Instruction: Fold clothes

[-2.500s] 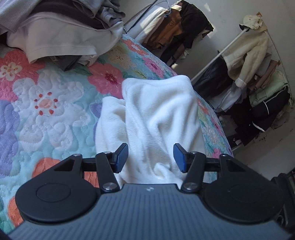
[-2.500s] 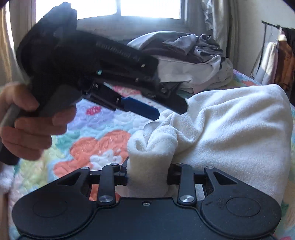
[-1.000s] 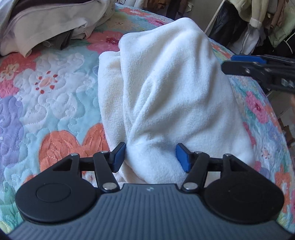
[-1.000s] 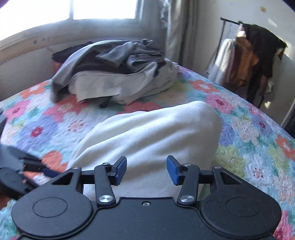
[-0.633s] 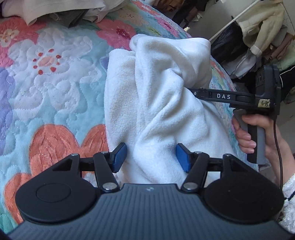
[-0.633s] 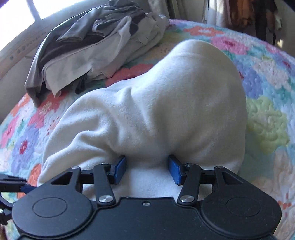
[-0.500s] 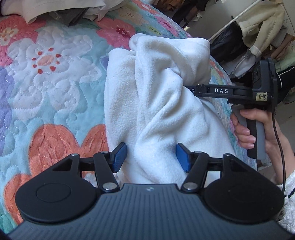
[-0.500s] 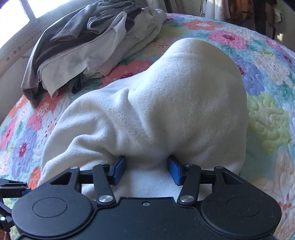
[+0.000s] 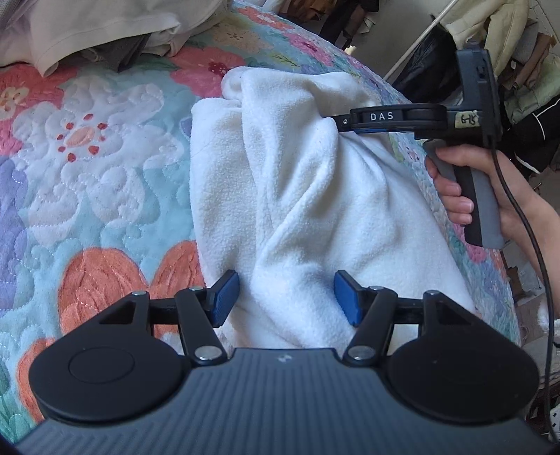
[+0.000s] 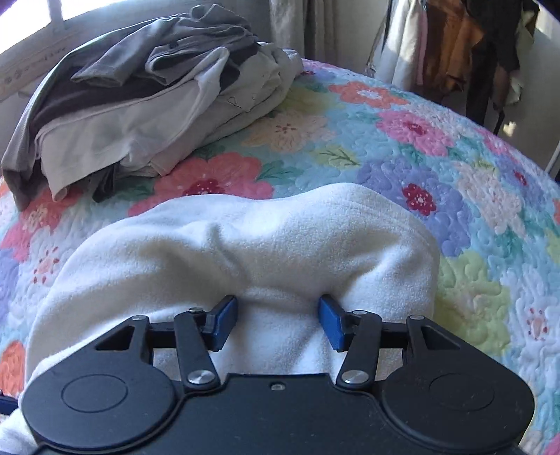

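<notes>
From the left wrist view, the left hand-held gripper (image 9: 286, 297) stands with its blue-padded fingers spread wide, one on either side of a raised fold of the white fleece garment (image 9: 301, 196), the pads near the cloth without pinching it. The garment lies bunched and twisted on the floral quilt (image 9: 87, 168) of the bed, running from the near edge up toward the far side, close to the bed's right edge. At the garment's upper right the right hand-held gripper (image 9: 336, 120), marked "DAS", reaches in sideways with its tip pushed into the fleece, a person's hand (image 9: 465, 182) wrapped around its grey handle with a black cable trailing down. A pile of clothes (image 9: 94, 31) sits at the far left corner of the bed, and a rack of hanging garments (image 9: 518, 70) stands beyond the bed's right edge. From the right wrist view, the right hand-held gripper (image 10: 276, 320) is also spread apart, and a hump of the white fleece garment (image 10: 245, 252) bulges between and over its fingers; the pads touch the cloth at either side but are not closed on it. Behind, the pile of clothes (image 10: 140, 105), grey, dark and beige, rests on the floral quilt (image 10: 437, 157) at the far left, well apart from the fleece, and coats hang at the upper right.
</notes>
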Demonstrator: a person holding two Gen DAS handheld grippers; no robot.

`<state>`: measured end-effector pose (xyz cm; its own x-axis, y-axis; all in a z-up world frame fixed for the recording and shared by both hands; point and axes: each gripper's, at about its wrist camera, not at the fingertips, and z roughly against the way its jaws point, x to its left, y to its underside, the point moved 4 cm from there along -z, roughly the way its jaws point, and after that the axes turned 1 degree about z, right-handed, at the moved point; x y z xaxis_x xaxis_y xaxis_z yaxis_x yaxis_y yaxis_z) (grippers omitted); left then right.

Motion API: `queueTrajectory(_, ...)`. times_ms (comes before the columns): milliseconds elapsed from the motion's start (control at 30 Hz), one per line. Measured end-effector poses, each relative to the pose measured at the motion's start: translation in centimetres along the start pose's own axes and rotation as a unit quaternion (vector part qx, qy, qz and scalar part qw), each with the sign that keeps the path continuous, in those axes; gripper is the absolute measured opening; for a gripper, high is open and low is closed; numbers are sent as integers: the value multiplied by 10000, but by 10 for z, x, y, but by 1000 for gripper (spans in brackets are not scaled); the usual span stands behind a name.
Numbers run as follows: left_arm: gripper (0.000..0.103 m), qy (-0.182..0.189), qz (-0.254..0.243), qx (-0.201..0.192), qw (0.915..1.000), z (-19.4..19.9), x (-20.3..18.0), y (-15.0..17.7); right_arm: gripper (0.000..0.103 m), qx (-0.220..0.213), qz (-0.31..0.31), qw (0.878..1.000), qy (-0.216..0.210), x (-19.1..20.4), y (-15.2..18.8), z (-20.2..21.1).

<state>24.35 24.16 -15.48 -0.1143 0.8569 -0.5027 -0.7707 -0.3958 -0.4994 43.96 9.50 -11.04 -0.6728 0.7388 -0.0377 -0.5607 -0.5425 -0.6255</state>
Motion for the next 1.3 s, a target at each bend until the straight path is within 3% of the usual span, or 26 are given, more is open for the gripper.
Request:
queueTrajectory(200,63,-198,-161,-10,9997,2,-11,3,64,17,-653,9978,104,15,28,68)
queueTrajectory(367,81,-517,-377,26,9979,14,-35,7,68,48,-1232,9921,221,31,80,123)
queueTrajectory(533,90,-752,-889,-157,9931,47,-73,20,69,176,-1401,9888,487,46,115,161)
queueTrajectory(667,92,-1114,-1255,-274,9854,63,-95,31,70,222,-1458,9874,576,54,130,181)
queueTrajectory(800,92,-1377,-1236,-288,9823,71,-104,40,70,233,-1549,9858,599,59,141,197)
queueTrajectory(967,92,-1408,-1180,-321,9825,79,-115,52,72,235,-1713,9832,589,67,155,215)
queueTrajectory(1033,92,-1475,-1188,-337,9813,81,-118,58,80,196,-1721,9829,623,71,163,223)
queueTrajectory(1300,94,-1602,-1037,-142,9815,87,-111,99,81,97,-1745,9810,847,82,185,244)
